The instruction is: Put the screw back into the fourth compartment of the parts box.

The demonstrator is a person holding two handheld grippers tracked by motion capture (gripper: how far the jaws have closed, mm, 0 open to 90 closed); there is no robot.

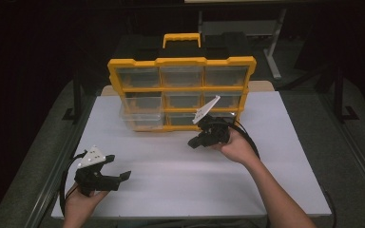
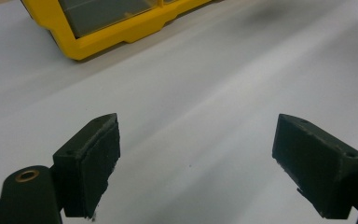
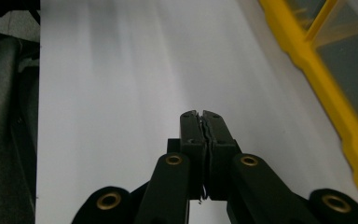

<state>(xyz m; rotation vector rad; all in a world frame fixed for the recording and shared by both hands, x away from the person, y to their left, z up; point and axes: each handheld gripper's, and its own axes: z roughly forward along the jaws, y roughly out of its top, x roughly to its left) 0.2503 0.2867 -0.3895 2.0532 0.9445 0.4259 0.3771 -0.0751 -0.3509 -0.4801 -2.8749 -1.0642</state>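
Observation:
A yellow organizer case (image 1: 180, 90) with clear drawers and a yellow handle stands upright at the back of the white table (image 1: 171, 171). One clear drawer (image 1: 141, 116) at its lower left sticks out a little. My right gripper (image 1: 193, 142) is held in the air just in front of the case's lower right, pointing left, its jaws shut with nothing between them (image 3: 200, 122). The case's yellow frame (image 3: 317, 79) runs along the right of the right gripper view. My left gripper (image 1: 119, 168) hovers low at the front left, open and empty (image 2: 196, 158), aimed toward the case (image 2: 116, 28).
The white table ends at a dark grey floor mat (image 3: 4, 116) on the left side. A black case (image 1: 180, 47) lies behind the organizer. Metal table legs (image 1: 273, 42) stand at the far right.

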